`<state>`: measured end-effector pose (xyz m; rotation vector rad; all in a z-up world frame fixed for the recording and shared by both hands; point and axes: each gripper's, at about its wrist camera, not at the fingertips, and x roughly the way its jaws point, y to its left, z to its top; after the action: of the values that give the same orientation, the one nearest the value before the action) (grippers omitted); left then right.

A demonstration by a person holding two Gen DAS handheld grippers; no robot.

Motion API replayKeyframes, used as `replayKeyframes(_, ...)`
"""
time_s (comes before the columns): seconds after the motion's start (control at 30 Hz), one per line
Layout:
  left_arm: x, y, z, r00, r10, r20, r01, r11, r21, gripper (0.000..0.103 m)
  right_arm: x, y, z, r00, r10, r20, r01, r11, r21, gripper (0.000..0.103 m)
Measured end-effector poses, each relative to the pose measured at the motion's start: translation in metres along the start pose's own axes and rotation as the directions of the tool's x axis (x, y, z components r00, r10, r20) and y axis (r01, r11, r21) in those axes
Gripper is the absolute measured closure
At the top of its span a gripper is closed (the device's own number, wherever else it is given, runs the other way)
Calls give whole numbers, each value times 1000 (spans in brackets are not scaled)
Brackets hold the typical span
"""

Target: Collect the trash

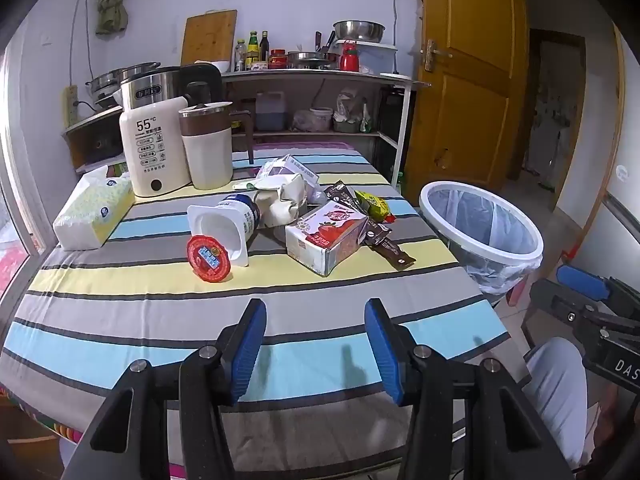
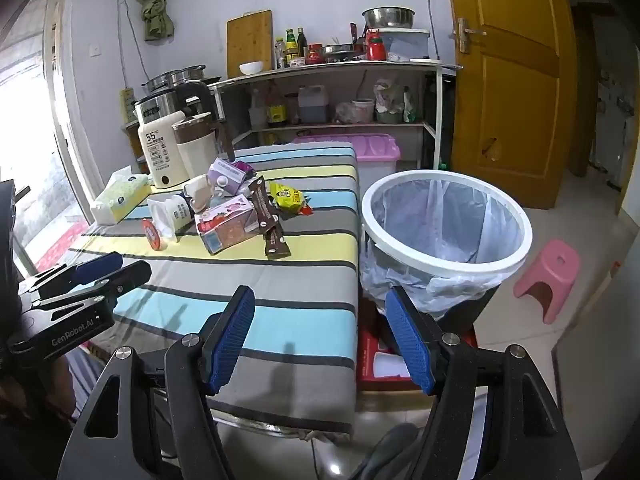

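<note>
Right, both tools hover over the near edge of the striped bench (image 1: 120, 320). The left hand-held gripper (image 1: 316, 346) has its blue pads spread apart with nothing between them, and the right hand-held gripper (image 2: 322, 340) stands wide apart too, empty. Further out, mid-bench, sits the trash pile: a tipped yogurt cup (image 1: 224, 226) with its red lid (image 1: 209, 258) just beside it, a strawberry milk carton (image 1: 326, 240) on its side, brown snack wrappers (image 1: 380, 232), a yellow-green wrapper (image 1: 372, 204) and a crumpled carton (image 1: 280, 196) behind. Off the bench's right edge stands the lined trash bin (image 2: 446, 220). Far left: tissue pack (image 1: 94, 212), white kettle (image 1: 154, 152).
</note>
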<state>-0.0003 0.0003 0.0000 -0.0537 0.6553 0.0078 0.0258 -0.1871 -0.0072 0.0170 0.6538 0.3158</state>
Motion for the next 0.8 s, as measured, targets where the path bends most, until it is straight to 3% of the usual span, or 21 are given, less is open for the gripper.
replayKeyframes(0.8, -11, 4, -2, 999, -30, 22, 31, 999, -19, 52, -9, 5, 0, 1000, -11, 8, 11, 1000, -12, 35)
